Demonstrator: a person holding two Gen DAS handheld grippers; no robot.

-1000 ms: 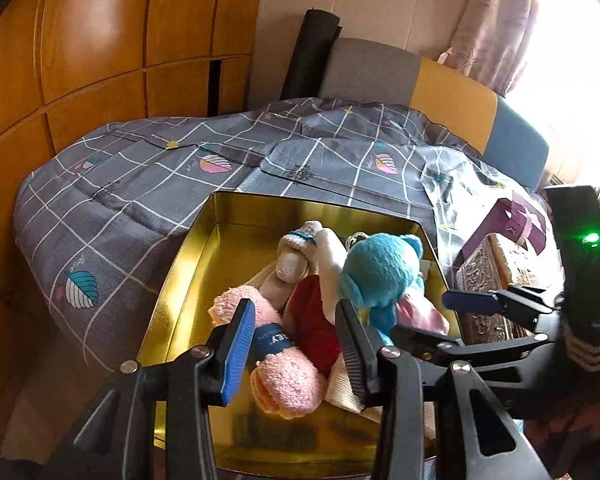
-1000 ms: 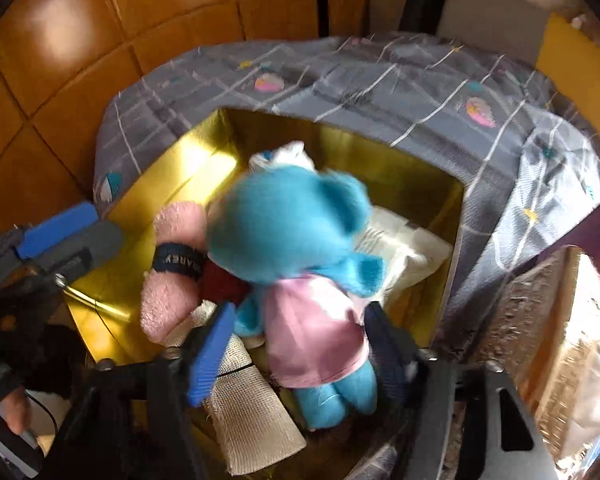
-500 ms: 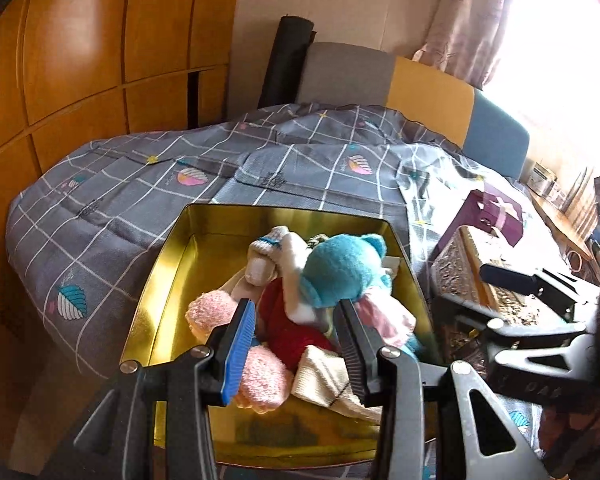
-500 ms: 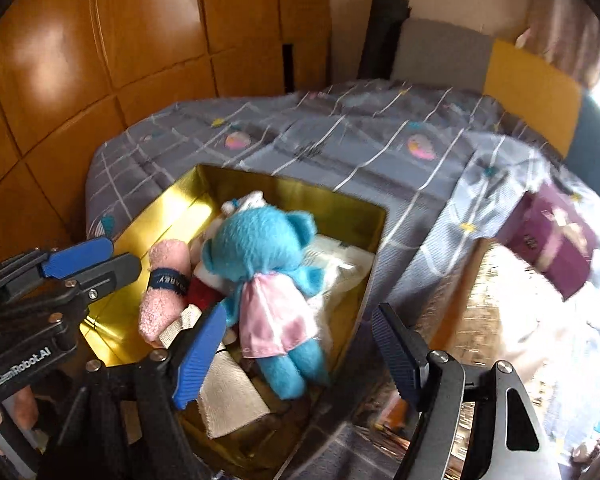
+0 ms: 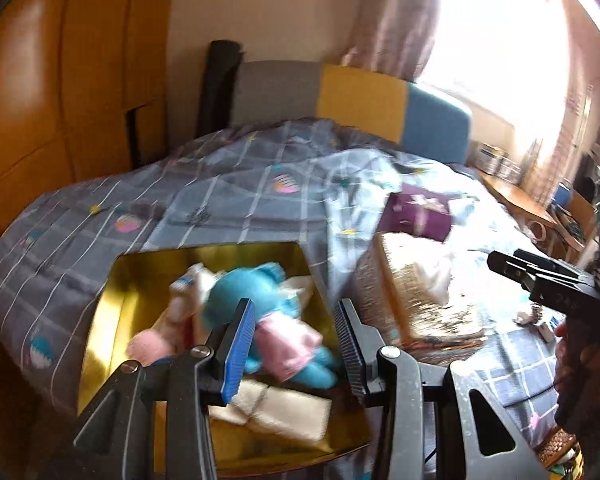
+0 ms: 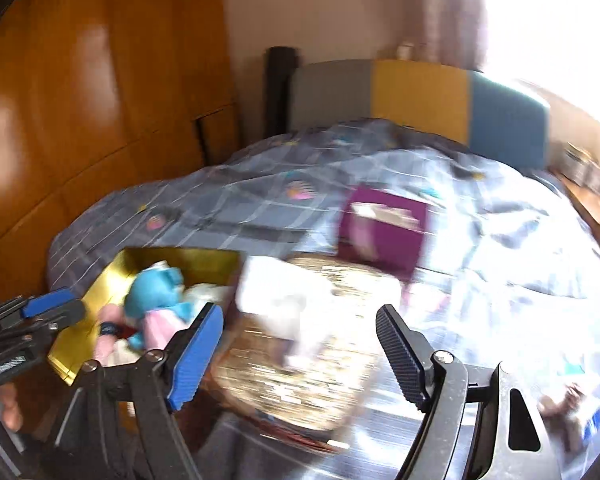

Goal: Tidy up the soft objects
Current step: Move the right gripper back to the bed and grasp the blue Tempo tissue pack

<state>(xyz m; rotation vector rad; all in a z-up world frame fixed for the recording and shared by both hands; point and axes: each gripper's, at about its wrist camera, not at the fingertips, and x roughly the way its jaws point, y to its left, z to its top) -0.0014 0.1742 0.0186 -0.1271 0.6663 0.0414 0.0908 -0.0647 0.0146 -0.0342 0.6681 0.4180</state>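
Having just widened its empty jaws, the right gripper [image 6: 300, 354] has left the blue teddy [image 5: 260, 312] in the gold tin [image 5: 100, 320].

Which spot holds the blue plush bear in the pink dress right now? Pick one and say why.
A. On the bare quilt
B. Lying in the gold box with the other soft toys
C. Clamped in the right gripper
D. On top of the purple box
B: the blue plush bear lies in the gold box beside the pink plush, and the right gripper stands open with nothing between its fingers.
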